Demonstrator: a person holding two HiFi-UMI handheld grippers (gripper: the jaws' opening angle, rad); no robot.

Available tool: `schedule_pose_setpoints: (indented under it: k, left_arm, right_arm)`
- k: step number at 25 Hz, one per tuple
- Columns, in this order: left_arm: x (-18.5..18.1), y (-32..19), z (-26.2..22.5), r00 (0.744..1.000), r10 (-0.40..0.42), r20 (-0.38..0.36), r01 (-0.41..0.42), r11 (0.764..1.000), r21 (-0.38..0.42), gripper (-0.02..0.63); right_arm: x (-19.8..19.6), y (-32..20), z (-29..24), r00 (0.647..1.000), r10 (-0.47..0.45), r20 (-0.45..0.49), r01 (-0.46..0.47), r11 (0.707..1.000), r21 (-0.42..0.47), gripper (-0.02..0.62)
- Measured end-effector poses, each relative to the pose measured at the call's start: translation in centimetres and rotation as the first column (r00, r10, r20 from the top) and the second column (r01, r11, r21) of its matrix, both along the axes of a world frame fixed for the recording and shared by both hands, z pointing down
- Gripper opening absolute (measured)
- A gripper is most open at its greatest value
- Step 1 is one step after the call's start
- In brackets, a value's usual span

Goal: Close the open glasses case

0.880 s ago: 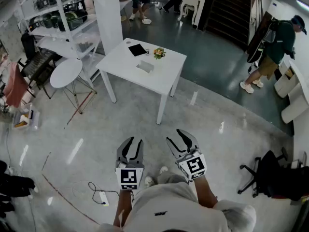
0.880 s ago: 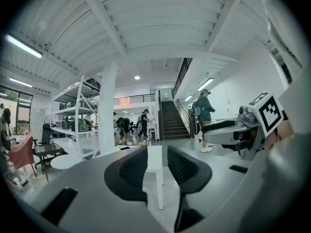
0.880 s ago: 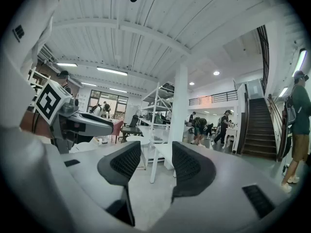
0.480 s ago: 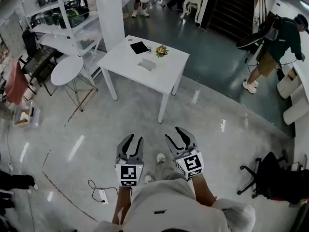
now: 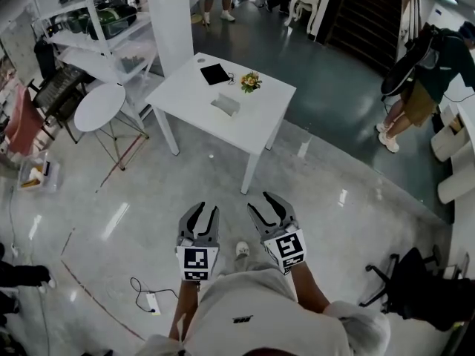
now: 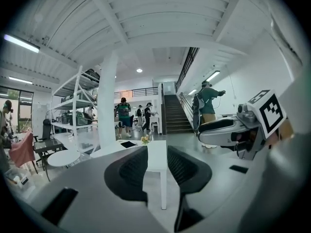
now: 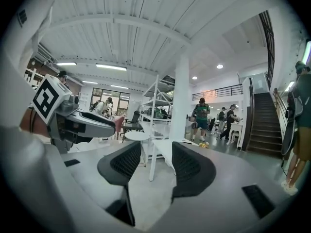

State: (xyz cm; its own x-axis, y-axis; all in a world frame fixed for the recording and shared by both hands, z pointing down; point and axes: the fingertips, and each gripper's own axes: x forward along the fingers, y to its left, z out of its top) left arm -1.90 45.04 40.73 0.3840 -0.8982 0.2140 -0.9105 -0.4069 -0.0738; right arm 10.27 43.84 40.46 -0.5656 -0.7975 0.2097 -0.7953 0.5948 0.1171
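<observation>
A white square table stands a few steps ahead on the glossy floor. On it lie a pale, open-looking glasses case, a flat black item and a small bunch of flowers. Both grippers hover over the floor well short of the table. My left gripper is open and holds nothing. My right gripper is open too, with nothing between its fingers. In the left gripper view the table shows between the jaws; the flowers are small and far off.
Left of the table are a round white side table and a metal shelf rack, with a white pillar behind. A power strip and cable lie on the floor at left. An office chair stands at right. People walk in the background.
The view has moved a little toward the table, which now sits slightly lower and larger. Both grippers stay open and have edged forward with the person. Background people have shifted.
</observation>
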Motion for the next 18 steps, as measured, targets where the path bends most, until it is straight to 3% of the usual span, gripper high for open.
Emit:
schedule_pose_setpoints:
  k: [18]
  left_arm:
    - [4.6,-10.6,-0.6,0.998,-0.064,0.02,0.064,0.998,-0.008,0.141]
  right_arm:
    - [3.6,-10.4,-0.1,0.994,-0.108,0.018,0.108,0.993,-0.035,0.173]
